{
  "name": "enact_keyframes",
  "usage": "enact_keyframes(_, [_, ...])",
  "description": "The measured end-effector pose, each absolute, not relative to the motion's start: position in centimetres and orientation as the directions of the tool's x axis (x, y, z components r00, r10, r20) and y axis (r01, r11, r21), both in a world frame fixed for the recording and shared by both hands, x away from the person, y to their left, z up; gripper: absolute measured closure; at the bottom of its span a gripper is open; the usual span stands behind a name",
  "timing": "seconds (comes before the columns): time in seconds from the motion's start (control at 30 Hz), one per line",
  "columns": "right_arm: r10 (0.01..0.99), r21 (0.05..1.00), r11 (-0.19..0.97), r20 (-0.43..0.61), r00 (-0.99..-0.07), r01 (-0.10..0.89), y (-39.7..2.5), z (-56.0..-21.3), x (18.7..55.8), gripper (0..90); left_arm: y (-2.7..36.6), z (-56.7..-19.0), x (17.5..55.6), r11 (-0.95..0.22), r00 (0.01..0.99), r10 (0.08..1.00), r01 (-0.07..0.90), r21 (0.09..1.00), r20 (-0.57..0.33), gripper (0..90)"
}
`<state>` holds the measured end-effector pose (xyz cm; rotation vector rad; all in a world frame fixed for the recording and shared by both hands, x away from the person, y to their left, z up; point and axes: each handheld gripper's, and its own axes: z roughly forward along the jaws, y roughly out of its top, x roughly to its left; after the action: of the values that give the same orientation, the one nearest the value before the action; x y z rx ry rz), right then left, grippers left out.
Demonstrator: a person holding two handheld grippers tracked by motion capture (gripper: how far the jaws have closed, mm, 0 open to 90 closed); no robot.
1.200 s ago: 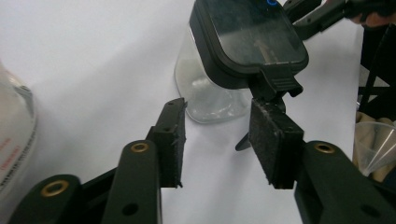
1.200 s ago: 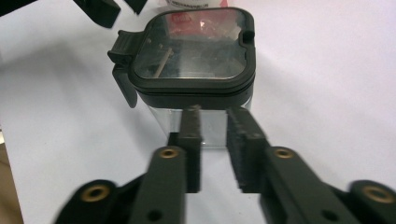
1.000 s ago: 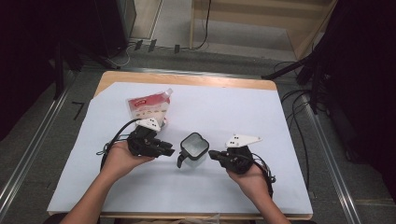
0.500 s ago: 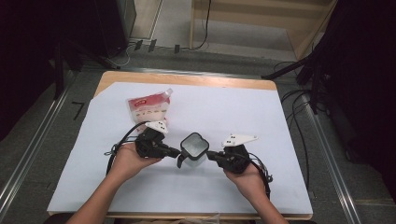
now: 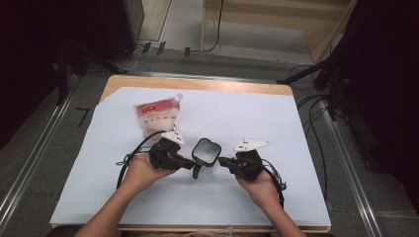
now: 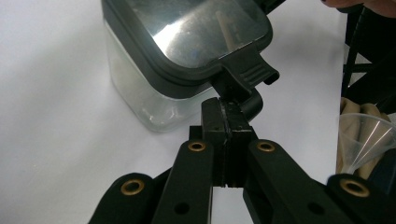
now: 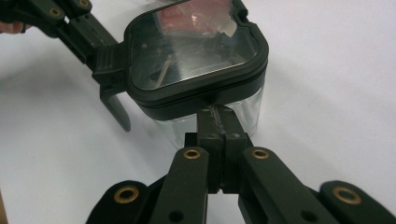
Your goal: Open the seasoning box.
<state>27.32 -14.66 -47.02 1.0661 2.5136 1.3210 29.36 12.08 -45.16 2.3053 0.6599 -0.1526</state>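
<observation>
Two closed grippers, left gripper (image 5: 189, 163), right gripper (image 5: 223, 161), apparently touching lidded jar (image 5: 206, 153)

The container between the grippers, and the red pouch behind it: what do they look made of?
The container body looks like clear glass or hard plastic: the white table shows through it. Its lid has a matte black frame, probably plastic, around a glossy see-through pane with reflections. The latch looks like ribbed black plastic. The pouch seems thin printed plastic film, slightly crinkled.

One clear square container with a black lid (image 5: 206, 152) is sitting on the white-covered counter (image 5: 306, 148). One red-and-white spouted pouch (image 5: 154, 115) is lying there too, and two black handheld grippers are showing.
</observation>
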Motion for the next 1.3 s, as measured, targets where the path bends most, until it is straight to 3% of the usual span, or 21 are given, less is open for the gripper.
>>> enact_keyframes(0.8, [0.658, 0.746, 0.383, 0.194, -0.728, 0.545, -15.1, -46.9, 28.2, 90.0, 9.5, -45.8, 28.6, -0.573, 0.859, 0.400, 0.507, 0.644, -0.319, 90.0])
enact_keyframes(1.3, [0.640, 0.748, 0.381, 0.210, -0.739, 0.543, -16.1, -45.9, 25.1, 90.0, 8.4, -45.2, 28.2, -0.586, 0.870, 0.360, 0.492, 0.644, -0.338, 88.2])
